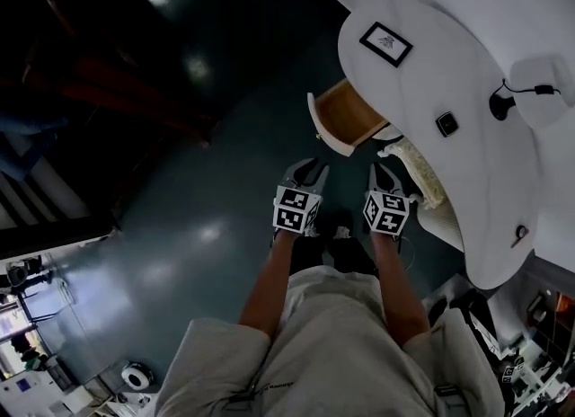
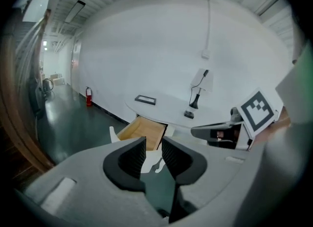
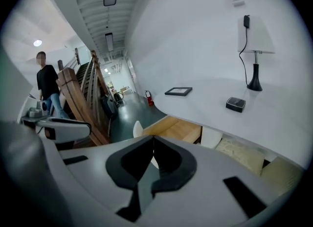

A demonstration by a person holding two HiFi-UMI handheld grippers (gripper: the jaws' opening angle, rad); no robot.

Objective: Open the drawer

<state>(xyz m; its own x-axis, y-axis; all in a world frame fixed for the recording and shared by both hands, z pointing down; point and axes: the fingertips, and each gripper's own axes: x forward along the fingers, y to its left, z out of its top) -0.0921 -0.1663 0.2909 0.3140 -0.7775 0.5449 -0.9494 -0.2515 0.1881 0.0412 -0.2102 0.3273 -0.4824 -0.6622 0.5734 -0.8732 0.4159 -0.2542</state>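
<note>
Left gripper (image 2: 153, 145) was loose, jaws standing apart with nothing between them, just dark floor and the drawer front showing through the gap. Meanwhile the right gripper (image 3: 153, 140) was clenched, its tips pressed together on nothing at all. Both were held side by side out in front of the person, over the dark glossy floor (image 1: 180, 226), pointed toward the drawer and clear of it, not touching anything. Biggest thing around was the white curved desk (image 1: 431, 74) running along the white wall. The drawer (image 1: 346, 114) was already pulled out from under the desk's edge, with pale wood inside and a white front panel facing the grippers. Just right of it, tucked under the desk, sat a beige woven cushion (image 3: 242, 152). On the desktop a lamp (image 3: 254, 45) with a white shade stood on a dark stem by the wall, with a cord running up from it. A flat black picture frame (image 1: 386, 44) lay further along, well apart from the lamp. A small black box (image 1: 446, 123) sat between those two, nearer the lamp. Way down the hall a red fire extinguisher (image 2: 88, 96) stood against the wall.
</note>
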